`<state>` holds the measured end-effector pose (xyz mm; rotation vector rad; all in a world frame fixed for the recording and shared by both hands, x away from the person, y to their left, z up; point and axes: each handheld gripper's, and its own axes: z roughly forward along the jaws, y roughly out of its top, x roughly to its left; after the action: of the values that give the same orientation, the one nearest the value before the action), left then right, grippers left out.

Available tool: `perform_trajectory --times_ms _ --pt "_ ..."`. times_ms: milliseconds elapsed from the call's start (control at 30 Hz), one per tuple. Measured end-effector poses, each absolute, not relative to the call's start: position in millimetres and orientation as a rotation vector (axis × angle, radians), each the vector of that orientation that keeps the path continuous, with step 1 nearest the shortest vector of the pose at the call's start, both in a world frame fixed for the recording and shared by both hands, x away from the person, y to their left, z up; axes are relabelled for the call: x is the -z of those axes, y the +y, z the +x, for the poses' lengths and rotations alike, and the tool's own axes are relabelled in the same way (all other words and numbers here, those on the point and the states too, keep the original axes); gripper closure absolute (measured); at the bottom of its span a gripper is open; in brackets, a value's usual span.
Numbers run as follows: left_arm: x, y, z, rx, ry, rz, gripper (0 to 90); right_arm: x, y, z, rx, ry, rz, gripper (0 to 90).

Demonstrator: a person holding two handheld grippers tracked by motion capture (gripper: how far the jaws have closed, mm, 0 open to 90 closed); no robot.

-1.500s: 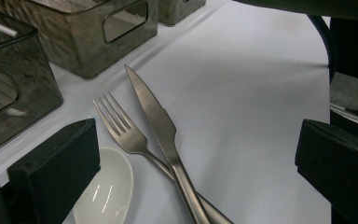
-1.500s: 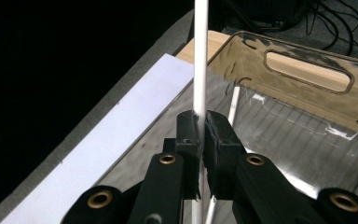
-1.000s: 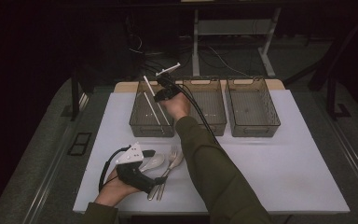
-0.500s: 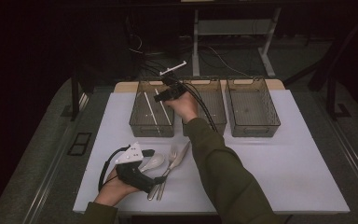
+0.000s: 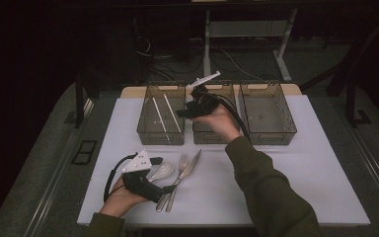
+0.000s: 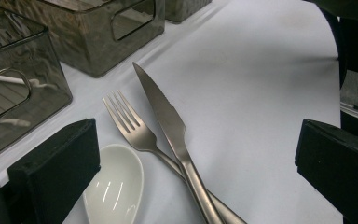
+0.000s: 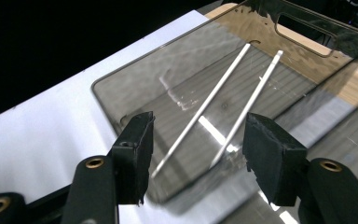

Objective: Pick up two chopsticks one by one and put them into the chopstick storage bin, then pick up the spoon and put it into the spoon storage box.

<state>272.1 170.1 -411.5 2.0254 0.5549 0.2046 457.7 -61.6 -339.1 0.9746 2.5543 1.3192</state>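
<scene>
Right gripper (image 5: 183, 111) hangs over the shared rim of the left bin (image 5: 161, 134) and middle bin (image 5: 212, 136), jaws part open and empty, just been opening; two white chopsticks (image 7: 228, 109) lie in the left bin. It has shifted right off that bin since the earlier frame. Left gripper (image 5: 170, 187), jaws wide and empty, rests on the counter (image 5: 325, 168) at the spoon (image 6: 114, 189), fork (image 6: 137, 130) and knife (image 6: 168, 119); open counter to their right.
</scene>
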Motion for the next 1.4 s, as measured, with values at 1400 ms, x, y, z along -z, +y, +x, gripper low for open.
perform_trajectory --times_ms 1400 --pt "410 184 291 -0.281 0.645 2.049 1.7 396 -270 283 -1.395 2.34 0.952 23.7"
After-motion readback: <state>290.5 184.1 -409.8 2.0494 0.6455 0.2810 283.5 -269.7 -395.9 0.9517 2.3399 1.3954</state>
